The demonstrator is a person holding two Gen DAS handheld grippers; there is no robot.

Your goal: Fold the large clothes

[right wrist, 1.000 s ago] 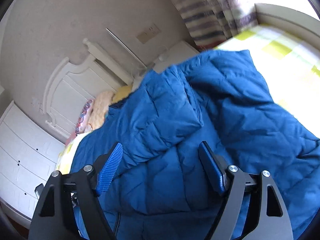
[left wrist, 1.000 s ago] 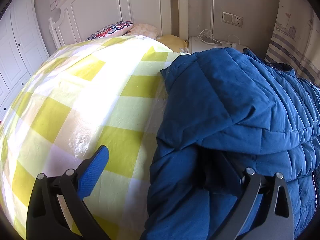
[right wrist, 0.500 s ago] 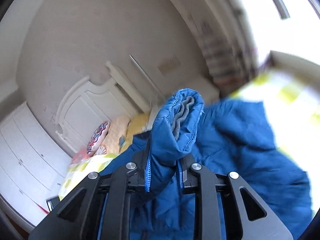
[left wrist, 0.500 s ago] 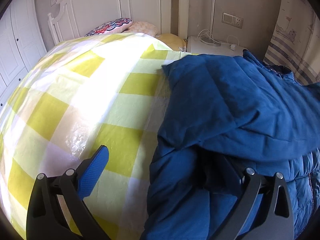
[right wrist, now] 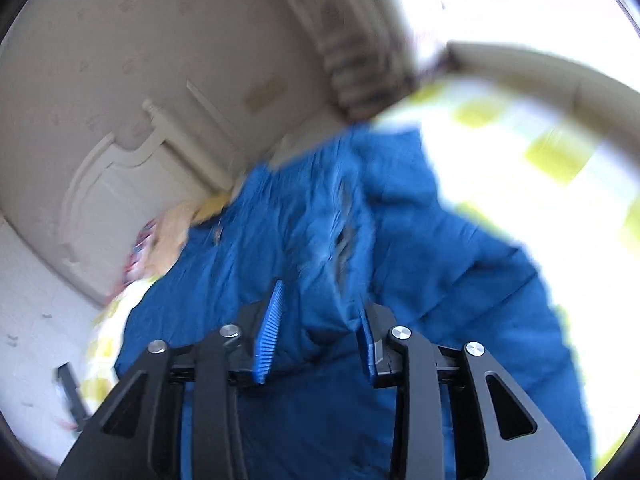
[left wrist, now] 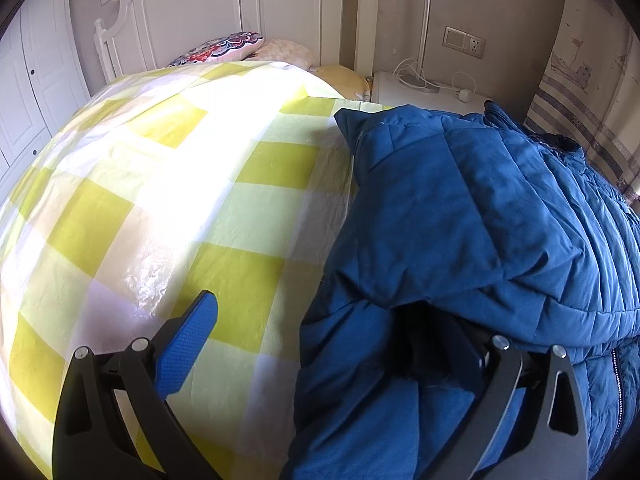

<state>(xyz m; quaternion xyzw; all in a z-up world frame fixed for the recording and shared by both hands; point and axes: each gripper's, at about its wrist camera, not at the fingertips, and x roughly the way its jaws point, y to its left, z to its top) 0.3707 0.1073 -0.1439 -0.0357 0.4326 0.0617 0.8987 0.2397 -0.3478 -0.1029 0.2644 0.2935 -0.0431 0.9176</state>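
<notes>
Jacket: one big blue puffy jacket [left wrist: 480,208] lies on the right part of your bed, over the checked cover [left wrist: 168,184]. It is soft, with stitched lines across it.
Jacket fold: one thick flap is folded over the top, with a rounded edge.
Left gripper: your left gripper [left wrist: 332,344] has its fingers wide apart. One blue pad [left wrist: 188,344] is over the bare cover. The other finger is tucked under the jacket flap, so you cannot see its pad. It is not pinching anything.
Right gripper: your right gripper [right wrist: 316,336] has its two blue pads [right wrist: 269,332] apart. A hump of jacket [right wrist: 332,248] sits between them. That view is blurry, so you cannot tell if the pads touch the cloth.
Cover: one smooth, shiny sheet with yellow and white squares.
Open room: the whole left part of the bed is bare cover.
Edges: the jacket's left edge runs down the middle of the bed.
Pillows: three at the head, one flowery [left wrist: 224,46], one pale pink [left wrist: 286,50], one yellow [left wrist: 344,80].
Headboard: one white wooden board [left wrist: 240,12] with curved panels.
</notes>
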